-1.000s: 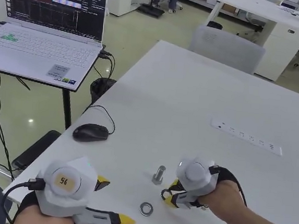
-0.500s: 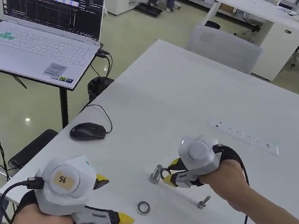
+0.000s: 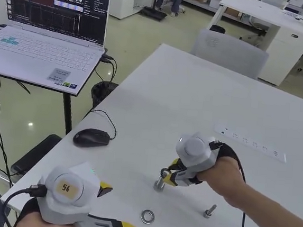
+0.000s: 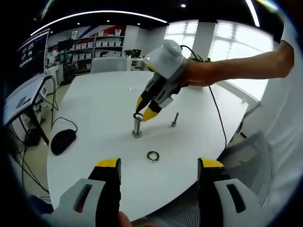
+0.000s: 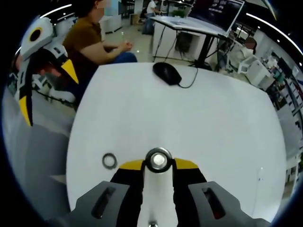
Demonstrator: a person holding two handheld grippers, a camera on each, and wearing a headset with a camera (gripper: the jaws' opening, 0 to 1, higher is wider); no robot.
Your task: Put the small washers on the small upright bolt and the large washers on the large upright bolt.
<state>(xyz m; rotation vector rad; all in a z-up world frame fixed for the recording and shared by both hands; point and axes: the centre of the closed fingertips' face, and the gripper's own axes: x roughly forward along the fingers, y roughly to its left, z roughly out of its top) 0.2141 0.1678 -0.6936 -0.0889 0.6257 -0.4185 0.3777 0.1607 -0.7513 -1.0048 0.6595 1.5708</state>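
Laptop: an open white laptop with a lit screen sits on a stand left of the tabletop, apart from it.
Left gripper: the white left gripper with yellow-tipped jaws is at the near left edge of the white tabletop. In the left gripper view its jaws stand spread wide with nothing between them.
Mouse: a black computer mouse lies on the tabletop's left edge, with its cable looping behind it.
Loose washer: a flat steel ring washer lies on the tabletop, near the large bolt and between the two grippers; it also shows ahead of the left jaws.
Large bolt: a thick upright steel bolt stands head-down near the tabletop's middle.
Right gripper: the white right gripper with yellow-tipped jaws points down at the bolt's top. Its jaws are clenched on a second steel washer, held right at the top of the large bolt.
Small bolt: a thin steel bolt stands just right of the large bolt, apart from it.
Power strip: a white power strip lies farther back on the right.
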